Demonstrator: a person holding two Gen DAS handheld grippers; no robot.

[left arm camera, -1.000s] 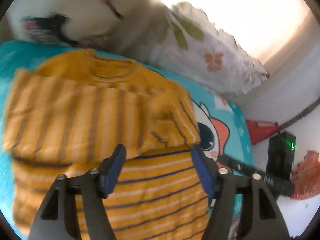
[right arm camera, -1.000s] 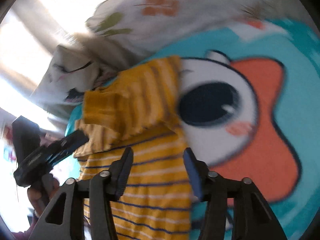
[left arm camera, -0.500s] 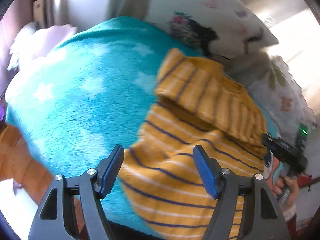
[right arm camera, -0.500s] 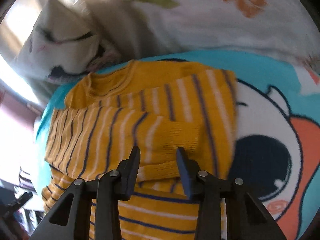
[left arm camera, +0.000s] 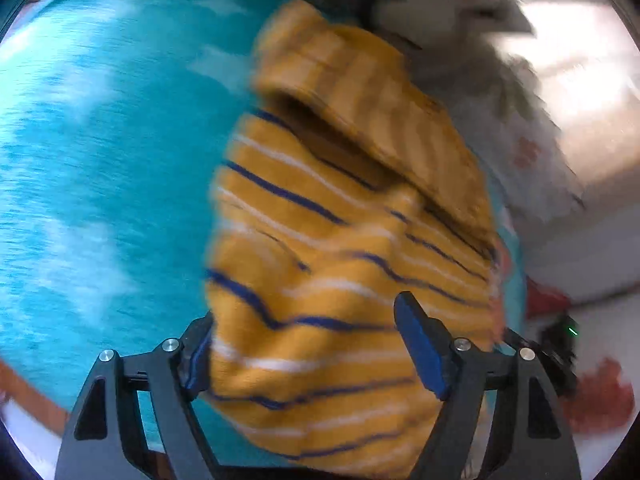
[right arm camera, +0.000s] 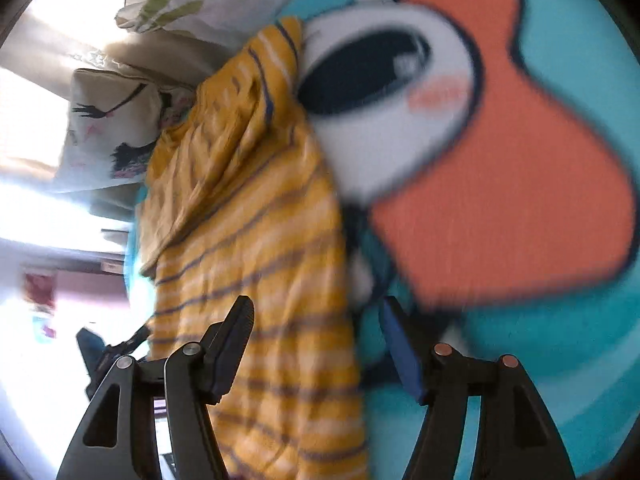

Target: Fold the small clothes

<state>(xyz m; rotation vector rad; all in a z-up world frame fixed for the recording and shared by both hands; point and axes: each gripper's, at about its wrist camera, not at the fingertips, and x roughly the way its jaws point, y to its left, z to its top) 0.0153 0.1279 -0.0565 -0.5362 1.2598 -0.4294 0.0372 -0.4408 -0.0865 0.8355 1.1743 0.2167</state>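
Your left gripper is spread wide w/ the hem of the yellow striped sweater bunched between the pads, not pinched; probably lined up to grab that edge for the next fold. Right gripper is wide too, straddling the sweater's side edge, nothing held. Sweater lies on the teal cartoon blanket, sleeve already folded across, pillows just beyond. Both grippers sit low, angled along the cloth.
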